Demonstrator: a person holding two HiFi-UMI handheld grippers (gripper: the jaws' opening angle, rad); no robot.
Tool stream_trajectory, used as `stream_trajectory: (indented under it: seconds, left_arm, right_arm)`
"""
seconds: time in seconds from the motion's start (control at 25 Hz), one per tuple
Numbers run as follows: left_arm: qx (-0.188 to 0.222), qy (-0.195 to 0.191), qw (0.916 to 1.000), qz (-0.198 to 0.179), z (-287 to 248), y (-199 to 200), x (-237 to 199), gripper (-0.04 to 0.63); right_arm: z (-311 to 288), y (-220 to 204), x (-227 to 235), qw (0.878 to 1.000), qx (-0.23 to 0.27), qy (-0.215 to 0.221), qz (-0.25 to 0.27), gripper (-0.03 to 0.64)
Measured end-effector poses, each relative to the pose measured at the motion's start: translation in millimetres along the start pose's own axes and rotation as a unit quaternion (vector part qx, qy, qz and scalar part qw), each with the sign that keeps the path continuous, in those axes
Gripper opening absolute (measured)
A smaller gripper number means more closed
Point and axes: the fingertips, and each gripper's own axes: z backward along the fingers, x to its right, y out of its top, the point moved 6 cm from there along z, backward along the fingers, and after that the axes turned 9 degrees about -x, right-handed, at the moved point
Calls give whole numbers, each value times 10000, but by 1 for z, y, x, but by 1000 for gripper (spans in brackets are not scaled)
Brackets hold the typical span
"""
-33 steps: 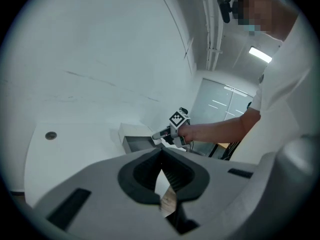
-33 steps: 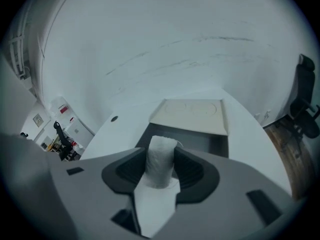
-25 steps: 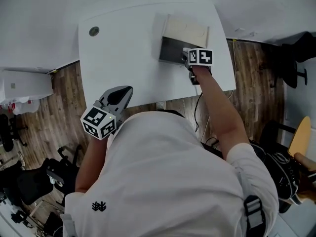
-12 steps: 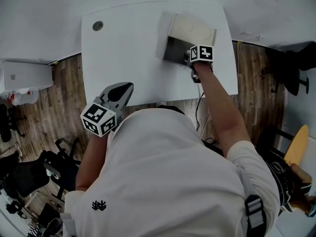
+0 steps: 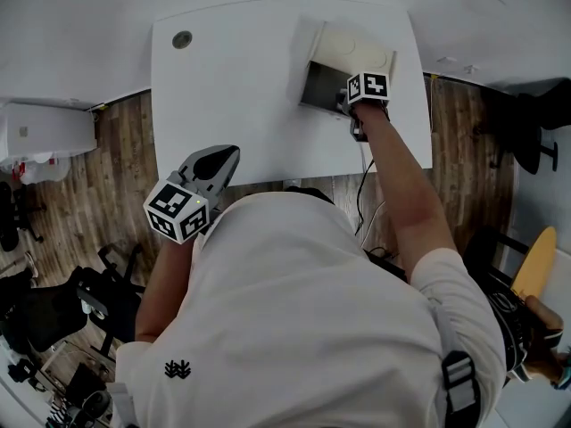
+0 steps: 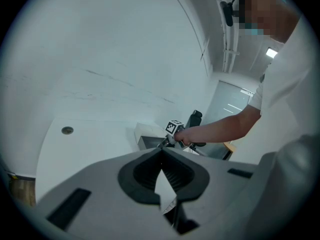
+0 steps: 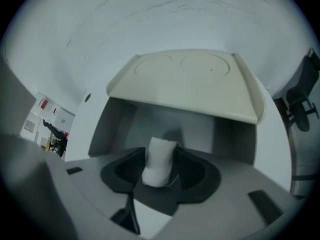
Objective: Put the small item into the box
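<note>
The head view looks down from high. The right gripper view looks close into the box [image 7: 190, 84]. Both show it.

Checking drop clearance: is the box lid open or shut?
Open. The cream lid is tilted up and back; the box shows its grey interior beneath it in the right gripper view.

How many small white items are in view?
1: a white roll between the opening jaws of the right gripper, at the mouth of the box. Others could lie hidden inside.
</note>
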Motion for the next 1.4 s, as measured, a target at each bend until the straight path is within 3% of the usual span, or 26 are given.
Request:
stream_trajectory:
  seconds: [0.4, 0.8, 1.12, 1.4]
  left_arm:
    - [35, -91, 9999, -83, 16, -6, -2, 8]
    - [8, -449, 9986, -265, 27, -18, 5, 7]
    - [-1, -699, 9966, -439, 44, -36, 7, 8]
    - [-36, -924, 9941, -563, 58, -52, 12, 8]
  right_arm:
    - [12, -7, 1, 9995, 255, -31, -165, 212]
    - [52, -30, -8, 9951, 930, 85, -320, 207]
    - [86, -77, -23, 9855, 1651, 92, -375, 145]
    - [97, -131, -45, 9812, 1860, 198, -484, 121]
